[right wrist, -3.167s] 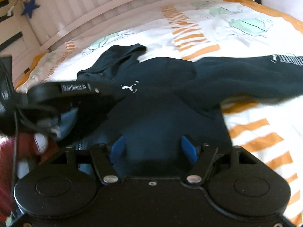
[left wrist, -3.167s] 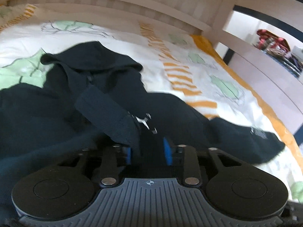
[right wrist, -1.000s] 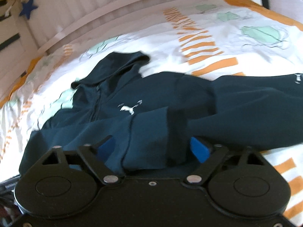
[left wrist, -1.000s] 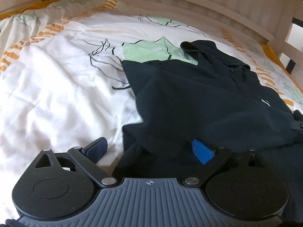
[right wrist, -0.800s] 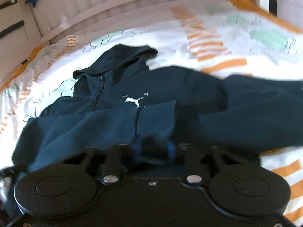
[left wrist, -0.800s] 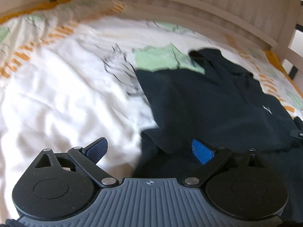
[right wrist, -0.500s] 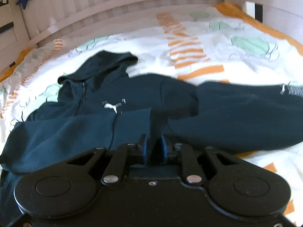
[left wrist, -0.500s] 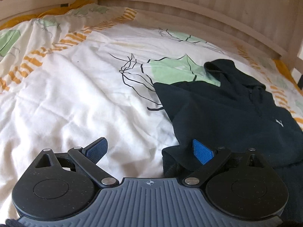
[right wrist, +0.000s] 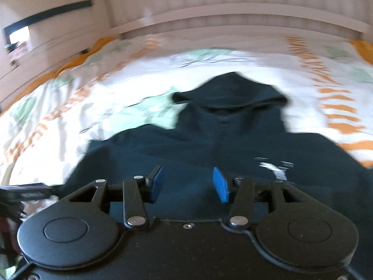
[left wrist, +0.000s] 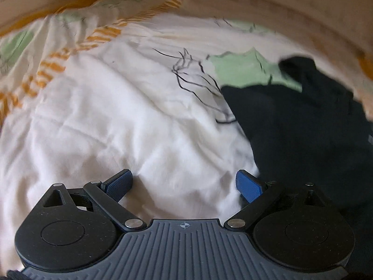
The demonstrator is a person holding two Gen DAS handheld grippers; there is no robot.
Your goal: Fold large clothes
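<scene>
Left gripper: your left gripper (left wrist: 184,185) is spread wide and holds nothing; only white bed sheet (left wrist: 116,121) lies between its blue pads (left wrist: 248,185).

Left view, garment: the dark hoodie (left wrist: 303,126) lies off to the right of that gripper, its near edge just beside the right-hand pad. Whether pad and cloth touch is not clear through the blur.

Left view, surroundings: the sheet is creased, printed with orange stripes and a green leaf, and a pale bed rail (left wrist: 209,2) curves along the far side.

Right gripper: your right gripper (right wrist: 186,184) stands partly open, with dark cloth showing in the gap and nothing pinched.

Right view, garment: the hoodie (right wrist: 221,144) is spread on the bed straight ahead, hood (right wrist: 230,91) pointing away from you, the zip line running down the middle and a small white logo (right wrist: 272,164) on the chest to the right.

Right view, surroundings: the picture is smeared, so fine creases cannot be read.

Done so far: the body looks laid out roughly flat, and the left side seems drawn in, since no sleeve stretches out there.

Left to do: you probably have the other sleeve, not in view, and the lengthwise folds of body and hood ahead of you.
</scene>
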